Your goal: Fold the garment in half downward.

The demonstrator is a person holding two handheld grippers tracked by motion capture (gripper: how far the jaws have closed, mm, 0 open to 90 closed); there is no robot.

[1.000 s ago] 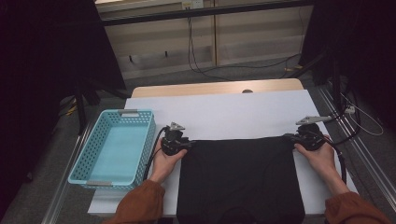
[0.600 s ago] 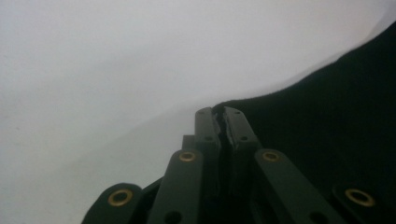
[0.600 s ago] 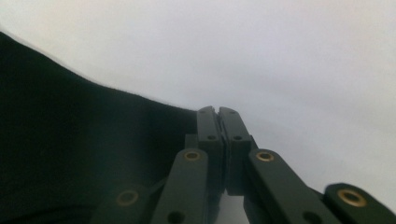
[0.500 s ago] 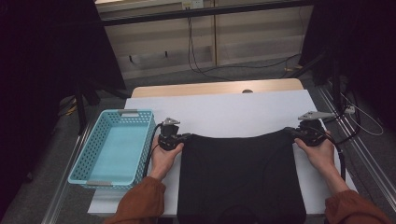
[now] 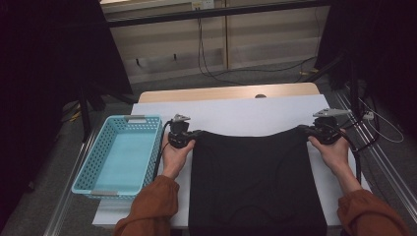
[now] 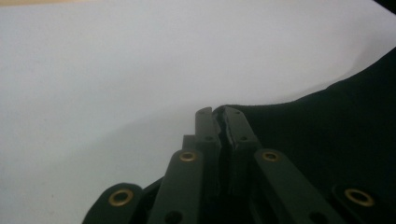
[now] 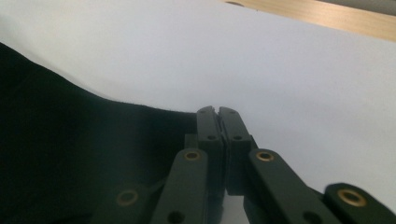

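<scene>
Cloth is pinched in both my claws. My left gripper has just finished closing, and its jaws now press together on the far left corner of the black garment, a thin edge of fabric showing between the tips. My right gripper is clamped tight as well, on the far right corner of the same garment, with the dark hem running into its jaws from the side.

From above, my left gripper and right gripper sit well apart, the garment's far edge stretched between them and sagging a little in the middle. The rest of the fabric lies flat on the white table and reaches back to its near edge, between my orange sleeves. A turquoise basket stands at the table's left edge, just beside my left hand.
</scene>
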